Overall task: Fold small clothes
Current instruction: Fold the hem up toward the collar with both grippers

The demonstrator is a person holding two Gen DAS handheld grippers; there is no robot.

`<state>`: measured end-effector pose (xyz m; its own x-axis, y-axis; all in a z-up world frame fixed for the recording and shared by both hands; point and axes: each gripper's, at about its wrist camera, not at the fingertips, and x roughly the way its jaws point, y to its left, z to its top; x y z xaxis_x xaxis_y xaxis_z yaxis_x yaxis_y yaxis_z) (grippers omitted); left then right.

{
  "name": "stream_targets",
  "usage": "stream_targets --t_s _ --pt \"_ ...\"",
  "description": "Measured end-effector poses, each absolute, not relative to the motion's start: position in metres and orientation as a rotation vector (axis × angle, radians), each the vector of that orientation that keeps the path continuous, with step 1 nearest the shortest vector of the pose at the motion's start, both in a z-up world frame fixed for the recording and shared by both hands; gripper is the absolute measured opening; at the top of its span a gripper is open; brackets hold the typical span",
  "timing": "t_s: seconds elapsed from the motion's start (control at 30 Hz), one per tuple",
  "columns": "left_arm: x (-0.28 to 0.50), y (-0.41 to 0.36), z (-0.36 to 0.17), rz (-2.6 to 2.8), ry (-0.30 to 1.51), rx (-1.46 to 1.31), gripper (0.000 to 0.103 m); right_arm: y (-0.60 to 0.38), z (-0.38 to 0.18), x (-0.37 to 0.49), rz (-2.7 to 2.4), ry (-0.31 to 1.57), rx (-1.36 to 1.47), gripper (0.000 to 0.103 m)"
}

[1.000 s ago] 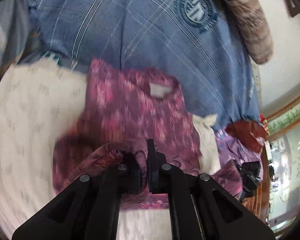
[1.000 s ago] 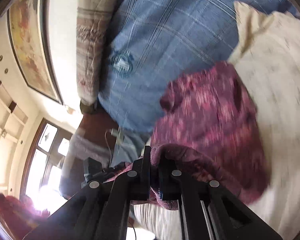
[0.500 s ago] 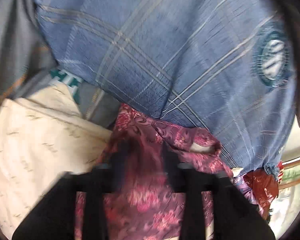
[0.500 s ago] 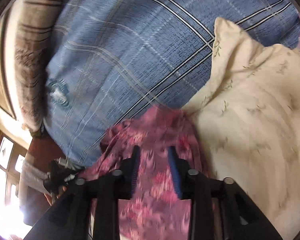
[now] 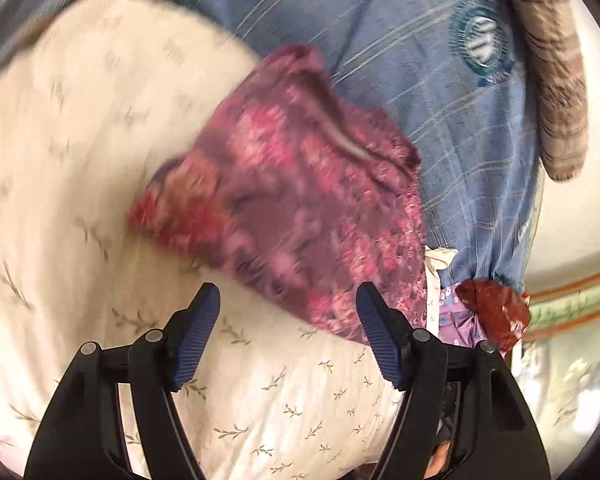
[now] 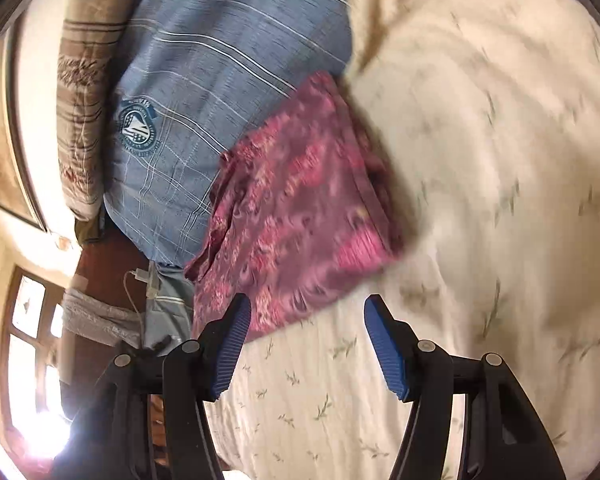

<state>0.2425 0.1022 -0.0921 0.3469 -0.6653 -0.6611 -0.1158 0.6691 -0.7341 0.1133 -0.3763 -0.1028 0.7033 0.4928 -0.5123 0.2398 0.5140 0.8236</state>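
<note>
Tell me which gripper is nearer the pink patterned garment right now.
Cannot tell. Left gripper and right gripper are both opening just short of the pink patterned garment, nothing between their jaws.

The left gripper (image 5: 288, 328) has black angular arms with triangular cutouts, round silver screws at the joints, and ribbed dark blue pads (image 5: 196, 336) on each finger. The right gripper (image 6: 306, 340) looks identical: black frame, silver screws, blue ribbed pads (image 6: 384, 348).
</note>
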Motion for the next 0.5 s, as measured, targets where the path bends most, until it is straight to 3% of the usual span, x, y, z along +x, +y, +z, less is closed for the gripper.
stream_targets --t_s 0.1,0.2,0.3,0.43,0.47,0.5 --pt "0.247 0.099 -0.106 -0.364 1.243 -0.819 0.070 -0.375 -0.115 0.113 0.160 0.802 1.091 0.061" --pt "0.255 0.095 -0.110 -0.355 1.221 -0.853 0.070 -0.376 -0.120 0.121 0.143 0.776 1.114 0.061" --pt "0.270 0.083 -0.111 -0.355 1.202 -0.855 0.077 -0.373 -0.127 0.138 0.135 0.747 1.153 0.062" --pt "0.291 0.069 -0.111 -0.353 1.181 -0.843 0.077 -0.365 -0.125 0.163 0.106 0.711 1.116 0.061" --pt "0.295 0.066 -0.111 -0.349 1.179 -0.844 0.071 -0.363 -0.125 0.169 0.086 0.701 1.111 0.057" --pt "0.299 0.063 -0.112 -0.343 1.182 -0.842 0.041 -0.362 -0.125 0.173 0.078 0.699 1.105 0.039"
